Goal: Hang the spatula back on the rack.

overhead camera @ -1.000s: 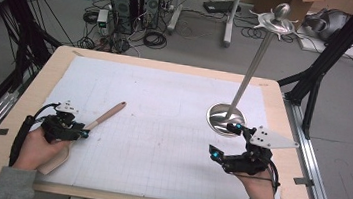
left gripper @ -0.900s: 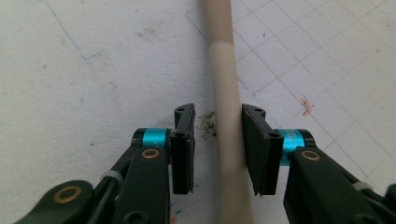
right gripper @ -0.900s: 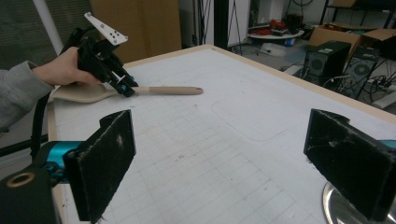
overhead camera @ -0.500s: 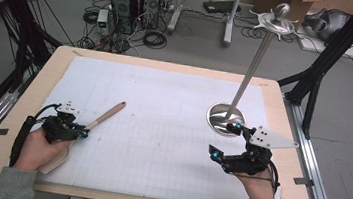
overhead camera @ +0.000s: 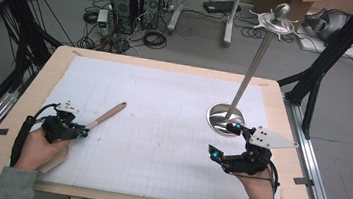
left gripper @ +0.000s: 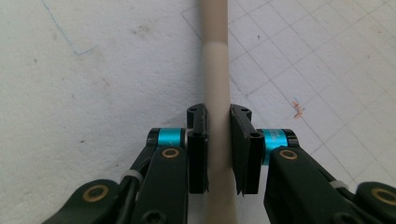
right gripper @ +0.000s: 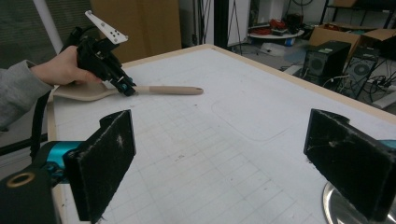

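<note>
On the worktop (overhead camera: 168, 68), a pale board covered by a white gridded sheet, a wooden spatula (overhead camera: 104, 117) lies at about eight o'clock from the centre, its handle pointing toward one o'clock and its broad flat blade lying under the person's left hand (overhead camera: 38, 146). The left hand-held gripper (overhead camera: 80, 130) sits on the handle just ahead of that hand. In the left gripper view the two black pads (left gripper: 243, 140) stand on either side of the beige handle (left gripper: 217, 93) and press against it; the jaws have just been closing, and they are now clamped on the wooden spatula, which rests flat on the sheet.

At about four o'clock from the centre, the right hand-held gripper (overhead camera: 222, 141) is held just above the worktop by the person's right hand (overhead camera: 257, 187), with its grey three-cornered plate on top. Its jaws stand wide apart with nothing between them; in the right gripper view the two worn black pads (right gripper: 109, 158) frame bare gridded sheet, and the left hand-held gripper (right gripper: 128, 89) and the wooden spatula (right gripper: 173, 89) show farther off.

Just beyond the right hand-held gripper, at about three o'clock from the centre, stands a metal stand (overhead camera: 250, 72): a round shiny base on the sheet, a slim rod leaning toward one o'clock, and a small dish with a knob at the top.
</note>
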Action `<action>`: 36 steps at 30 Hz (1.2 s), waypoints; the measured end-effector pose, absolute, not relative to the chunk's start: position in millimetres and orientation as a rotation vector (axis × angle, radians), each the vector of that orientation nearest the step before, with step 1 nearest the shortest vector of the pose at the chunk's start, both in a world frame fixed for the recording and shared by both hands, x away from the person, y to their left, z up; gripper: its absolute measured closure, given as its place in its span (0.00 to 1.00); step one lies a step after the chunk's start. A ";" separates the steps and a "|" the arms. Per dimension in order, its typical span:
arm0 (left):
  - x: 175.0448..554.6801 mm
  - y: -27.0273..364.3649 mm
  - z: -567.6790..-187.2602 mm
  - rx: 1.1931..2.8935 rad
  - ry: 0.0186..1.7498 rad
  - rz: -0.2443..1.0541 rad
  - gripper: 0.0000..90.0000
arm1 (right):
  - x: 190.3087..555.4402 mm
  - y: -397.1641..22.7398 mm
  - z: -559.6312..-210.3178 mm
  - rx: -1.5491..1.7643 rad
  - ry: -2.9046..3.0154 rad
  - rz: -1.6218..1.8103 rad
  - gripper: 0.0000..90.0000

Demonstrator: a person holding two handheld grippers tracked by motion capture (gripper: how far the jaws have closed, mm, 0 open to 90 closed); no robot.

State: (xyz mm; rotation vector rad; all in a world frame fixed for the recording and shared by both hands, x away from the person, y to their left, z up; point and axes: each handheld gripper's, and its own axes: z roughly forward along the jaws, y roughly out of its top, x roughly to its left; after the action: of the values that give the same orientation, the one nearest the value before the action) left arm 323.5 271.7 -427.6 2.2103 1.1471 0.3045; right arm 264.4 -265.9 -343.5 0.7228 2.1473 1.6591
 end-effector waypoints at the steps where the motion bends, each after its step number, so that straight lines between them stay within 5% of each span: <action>1: 323.3 271.5 -427.4 2.212 1.147 0.306 0.86 | 264.5 -266.1 -343.5 0.722 2.144 1.659 0.09; 36: 310.2 249.7 -387.2 2.117 0.984 0.263 0.87 | 260.7 -278.7 -339.3 0.733 2.098 1.692 0.09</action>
State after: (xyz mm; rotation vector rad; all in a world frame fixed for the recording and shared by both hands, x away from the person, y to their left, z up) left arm 310.2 249.7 -387.2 2.1174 0.9844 0.2632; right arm 260.7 -278.7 -339.3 0.7332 2.0985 1.6917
